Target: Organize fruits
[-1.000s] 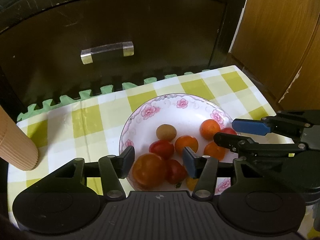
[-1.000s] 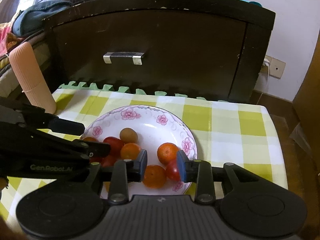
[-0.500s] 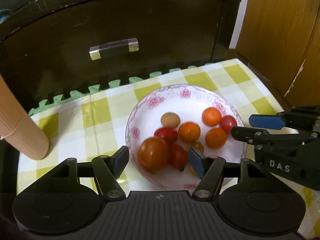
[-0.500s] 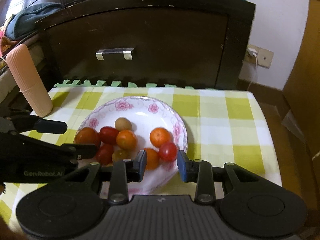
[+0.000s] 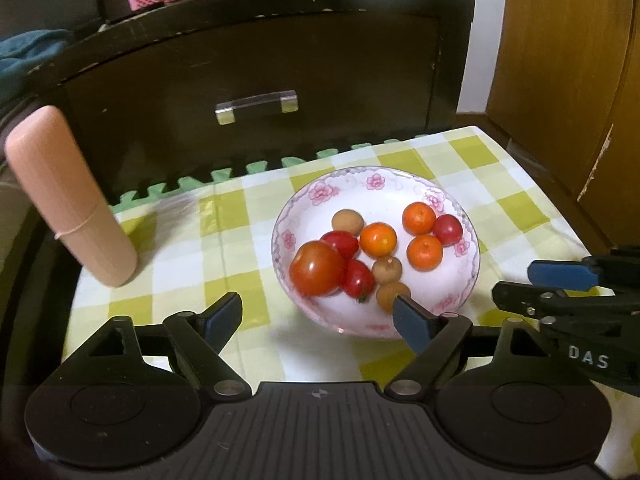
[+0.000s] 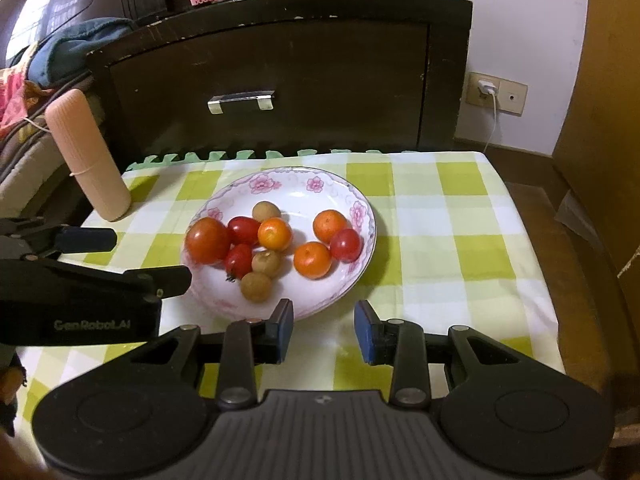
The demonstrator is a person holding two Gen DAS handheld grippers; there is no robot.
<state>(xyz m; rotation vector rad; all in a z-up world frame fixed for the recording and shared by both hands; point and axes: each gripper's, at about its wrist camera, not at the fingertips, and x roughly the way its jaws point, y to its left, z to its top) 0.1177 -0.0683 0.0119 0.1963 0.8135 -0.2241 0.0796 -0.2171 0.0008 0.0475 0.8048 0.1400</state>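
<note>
Pink-flowered white plate (image 6: 362, 216) on yellow-green checked tablecloth (image 6: 440, 216)

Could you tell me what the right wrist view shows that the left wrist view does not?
Only the right wrist view shows the wall socket with a white charger plugged in, and the "GenRobot.AI" lettering on the left gripper. Only the left wrist view shows the "DAS" lettering on the right gripper, which enters from its right edge. Both show the flowered plate of fruit with the large tomato, the pink ribbed cylinder, the checked tablecloth and the dark cabinet's drawer handle. Both grippers are open and hold nothing.
</note>
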